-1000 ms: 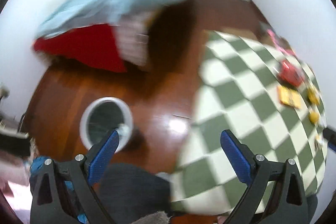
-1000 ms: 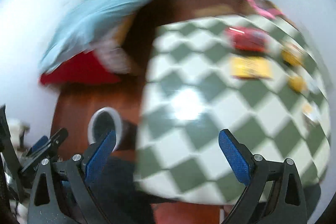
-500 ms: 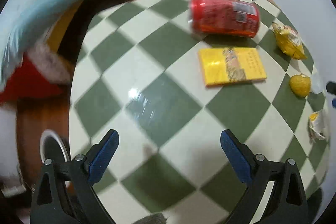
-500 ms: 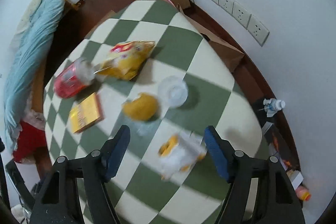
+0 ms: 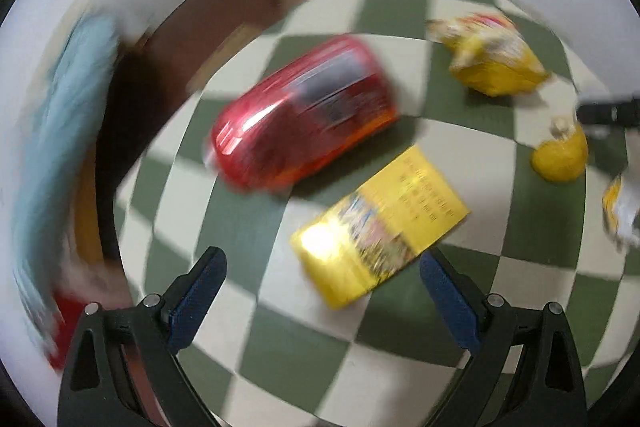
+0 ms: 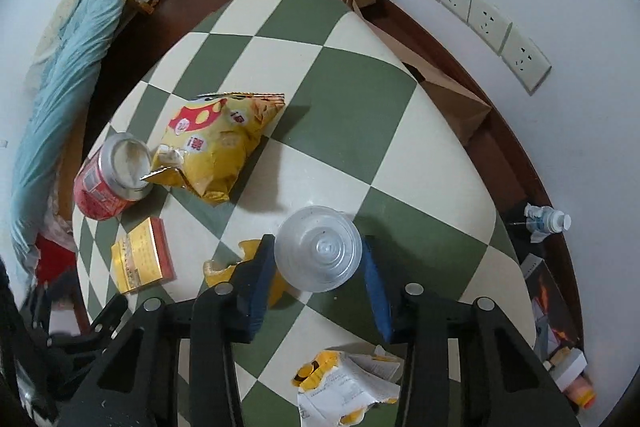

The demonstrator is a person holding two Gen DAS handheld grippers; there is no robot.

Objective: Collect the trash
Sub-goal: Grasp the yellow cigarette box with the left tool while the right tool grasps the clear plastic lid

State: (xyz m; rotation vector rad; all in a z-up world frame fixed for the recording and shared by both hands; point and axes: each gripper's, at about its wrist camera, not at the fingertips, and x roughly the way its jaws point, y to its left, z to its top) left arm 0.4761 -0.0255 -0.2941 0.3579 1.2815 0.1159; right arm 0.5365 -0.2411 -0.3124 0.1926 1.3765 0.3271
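Right gripper (image 6: 319,269) angled down, straddling plastic cup (image 6: 319,247); left gripper (image 5: 322,301) spread wide.

Your left wrist view looks forward and down from low and close over the checkered table (image 5: 256,239), blurred, with the red can (image 5: 304,115) and yellow box (image 5: 380,227) large before it. Your right wrist view looks steeply down from higher, sharing that can (image 6: 108,179), box (image 6: 140,255) and table (image 6: 360,95).
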